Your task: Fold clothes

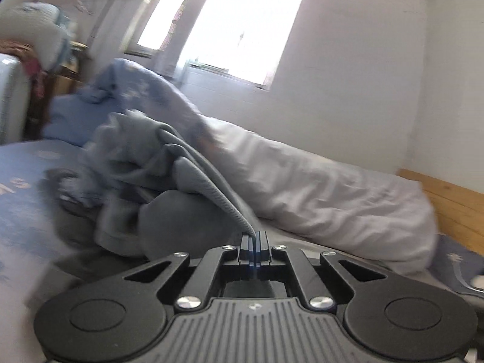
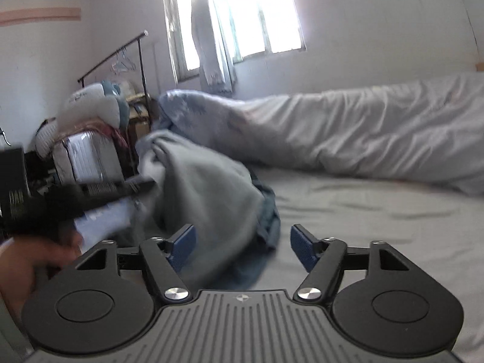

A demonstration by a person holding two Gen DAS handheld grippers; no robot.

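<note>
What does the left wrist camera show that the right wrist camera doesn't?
Only the left wrist view shows the left gripper pinching a corner of the grey garment, plus a wooden bed frame. Only the right wrist view shows the right gripper open and empty, and a hand. Both show the white duvet and window.

My left gripper (image 1: 254,236) is squeezed tight, pinching cloth at its tip. My right gripper (image 2: 242,243) is wide apart, holding nothing. My hand (image 2: 27,260) shows at nine o'clock.

Blown-out window (image 1: 230,21) backlight, motion blur, fisheye-bent edges
</note>
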